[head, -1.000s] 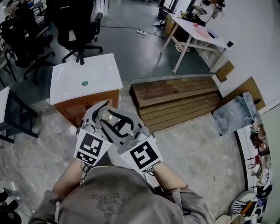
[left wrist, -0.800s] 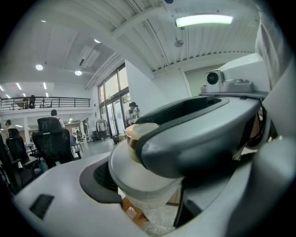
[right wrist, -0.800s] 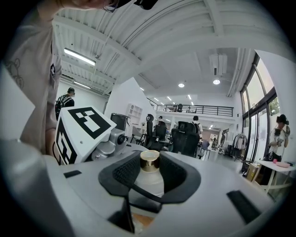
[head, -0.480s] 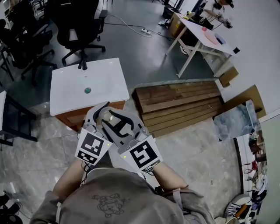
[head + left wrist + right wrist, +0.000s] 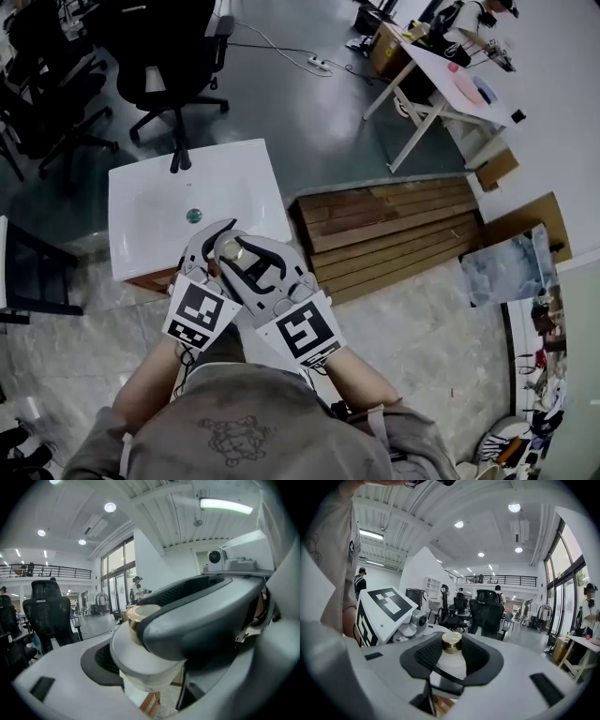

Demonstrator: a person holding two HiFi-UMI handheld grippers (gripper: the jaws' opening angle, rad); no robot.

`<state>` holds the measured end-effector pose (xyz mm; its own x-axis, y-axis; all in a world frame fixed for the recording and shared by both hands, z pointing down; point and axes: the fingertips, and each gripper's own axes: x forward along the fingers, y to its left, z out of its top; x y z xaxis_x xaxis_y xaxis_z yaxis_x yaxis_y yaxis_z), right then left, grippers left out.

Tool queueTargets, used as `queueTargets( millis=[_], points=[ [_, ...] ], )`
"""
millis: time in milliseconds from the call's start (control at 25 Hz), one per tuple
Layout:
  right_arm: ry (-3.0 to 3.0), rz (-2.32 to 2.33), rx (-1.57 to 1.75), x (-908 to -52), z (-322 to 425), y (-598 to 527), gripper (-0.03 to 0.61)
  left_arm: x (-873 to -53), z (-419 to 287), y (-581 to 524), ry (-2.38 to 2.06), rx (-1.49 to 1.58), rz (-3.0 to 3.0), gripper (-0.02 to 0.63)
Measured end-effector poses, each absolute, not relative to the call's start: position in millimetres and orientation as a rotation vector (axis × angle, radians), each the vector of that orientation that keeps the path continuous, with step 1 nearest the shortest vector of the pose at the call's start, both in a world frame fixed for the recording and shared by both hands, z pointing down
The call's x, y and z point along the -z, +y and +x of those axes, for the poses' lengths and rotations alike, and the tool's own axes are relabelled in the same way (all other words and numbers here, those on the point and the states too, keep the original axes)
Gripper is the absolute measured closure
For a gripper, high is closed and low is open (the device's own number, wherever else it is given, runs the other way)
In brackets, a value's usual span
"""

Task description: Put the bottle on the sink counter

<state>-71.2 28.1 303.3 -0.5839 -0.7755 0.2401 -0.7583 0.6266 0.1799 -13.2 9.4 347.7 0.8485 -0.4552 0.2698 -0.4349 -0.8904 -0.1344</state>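
Observation:
A white bottle with a gold cap (image 5: 228, 248) stands upright between the padded jaws of my right gripper (image 5: 240, 253), which is shut on it; in the right gripper view the bottle (image 5: 451, 660) sits in the black hollow of that gripper (image 5: 452, 667). My left gripper (image 5: 213, 244) is pressed in close from the left. In the left gripper view the bottle (image 5: 145, 672) lies against one black pad, and the right gripper's jaw covers the rest, so its grip is unclear. Both hover over the near edge of the white sink counter (image 5: 248, 183) with its drain (image 5: 194, 216) and black faucet (image 5: 176, 161).
A wooden pallet (image 5: 384, 225) lies on the floor right of the sink cabinet. Black office chairs (image 5: 173, 47) stand beyond the sink. A white trestle table (image 5: 459, 80) is at the far right, and a power strip with its cable (image 5: 319, 64) lies on the floor.
The sink counter has drawn nearer in the head view. The grippers with the bottle have gone from the cabinet's front to over the counter's near edge. The grip is unchanged.

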Motion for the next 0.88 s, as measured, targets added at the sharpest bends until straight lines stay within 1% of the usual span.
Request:
queueTargets(
  millis=[480, 880],
  points=[
    [-2.488, 1.292, -0.003, -322, -70, -93, 0.446, -367, -11, -106, 0.62, 0.497, -3.002, 0.285],
    [-2.447, 1.317, -0.022, -327, -57, -140, 0.446, -371, 3, -150, 0.57, 0.48, -3.023, 0.285]
  ],
)
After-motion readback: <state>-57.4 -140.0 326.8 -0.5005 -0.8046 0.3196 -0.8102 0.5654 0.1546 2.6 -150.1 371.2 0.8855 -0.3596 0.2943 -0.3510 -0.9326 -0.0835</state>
